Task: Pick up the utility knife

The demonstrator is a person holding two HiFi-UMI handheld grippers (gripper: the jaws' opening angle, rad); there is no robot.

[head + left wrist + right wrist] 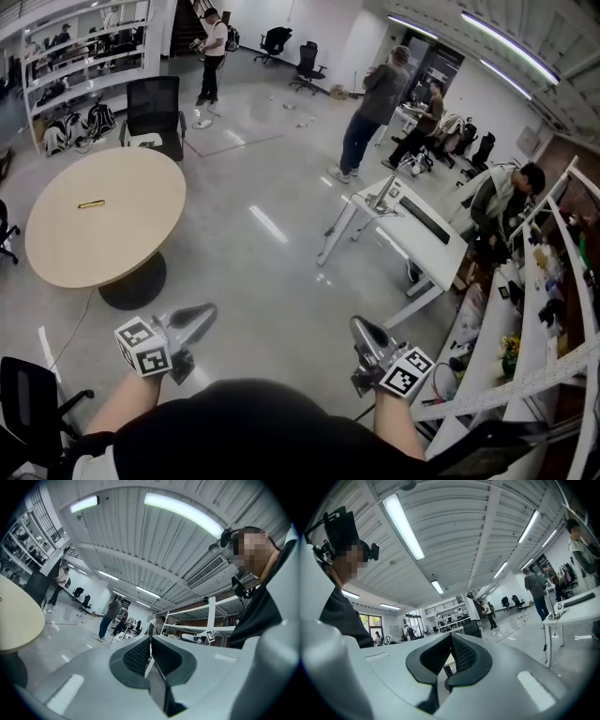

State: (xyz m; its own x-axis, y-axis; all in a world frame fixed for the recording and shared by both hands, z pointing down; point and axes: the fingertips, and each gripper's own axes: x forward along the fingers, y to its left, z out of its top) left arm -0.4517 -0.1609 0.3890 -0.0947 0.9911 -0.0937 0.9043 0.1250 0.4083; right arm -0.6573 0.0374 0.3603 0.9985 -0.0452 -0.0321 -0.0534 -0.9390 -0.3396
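Observation:
The utility knife (91, 203) is a small yellow bar lying on the round beige table (112, 244) at the left of the head view. Both grippers are held level over the floor, well short of the table. My left gripper (208, 311) is to the right of the table's near edge, its jaws together with nothing between them (151, 638). The table's edge (14, 616) shows at the left of the left gripper view. My right gripper (358, 323) is further right, also shut and empty (451, 635).
A black chair (155, 112) stands behind the table and another (23, 403) at the bottom left. A white desk (412, 230) and long shelves (553, 281) fill the right. People (370, 108) stand further back, and one (502, 202) sits by the shelves.

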